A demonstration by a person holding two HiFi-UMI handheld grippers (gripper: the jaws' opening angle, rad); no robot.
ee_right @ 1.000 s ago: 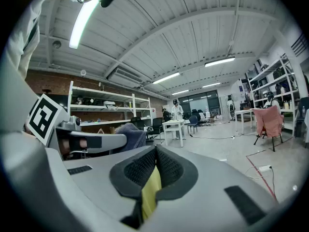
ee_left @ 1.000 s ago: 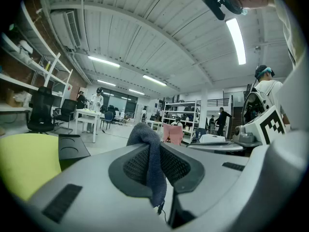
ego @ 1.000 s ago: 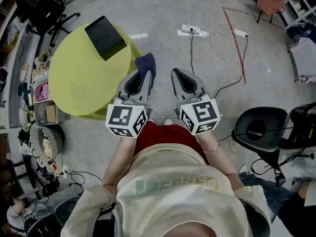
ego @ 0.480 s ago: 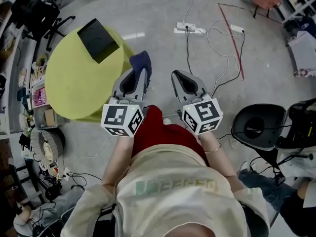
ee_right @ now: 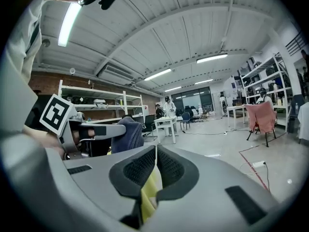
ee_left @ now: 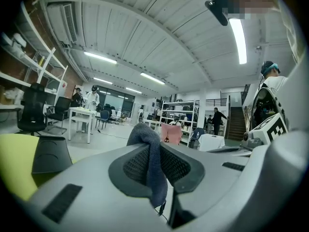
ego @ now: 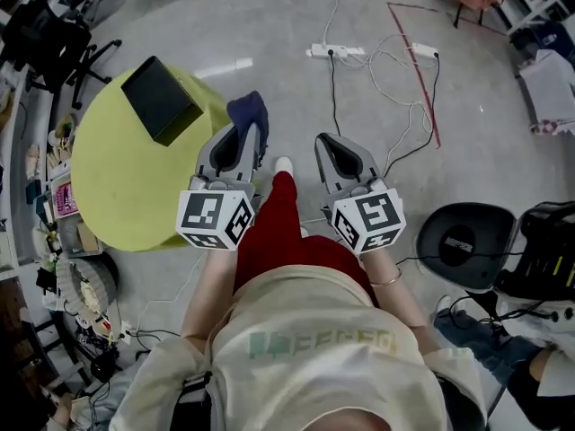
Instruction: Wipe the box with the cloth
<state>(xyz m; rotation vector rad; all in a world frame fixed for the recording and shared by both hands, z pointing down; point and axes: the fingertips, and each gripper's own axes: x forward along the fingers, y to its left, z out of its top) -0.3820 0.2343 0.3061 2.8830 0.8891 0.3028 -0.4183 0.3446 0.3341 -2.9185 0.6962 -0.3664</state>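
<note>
A black box (ego: 161,100) stands on the far part of a round yellow-green table (ego: 126,182) at the left of the head view; it also shows at the left as the box (ee_left: 49,153). My left gripper (ego: 244,138) is shut on a dark blue cloth (ego: 249,114), which sticks out past its tips beside the table's right edge, short of the box. Between the pads hangs the cloth (ee_left: 150,163). My right gripper (ego: 325,144) is shut with nothing in it, held over the floor. From the right gripper (ee_right: 155,162) the cloth (ee_right: 127,134) shows to its left.
White power strips (ego: 340,52) and cables lie on the grey floor ahead. A black office chair (ego: 467,241) stands at the right, another chair (ego: 54,34) at the upper left. Shelves with clutter (ego: 63,196) border the table's left side.
The view has shifted: the table and box now sit lower and further left. Both grippers keep their pose, the left one still holding the cloth; a leg in red has stepped forward.
</note>
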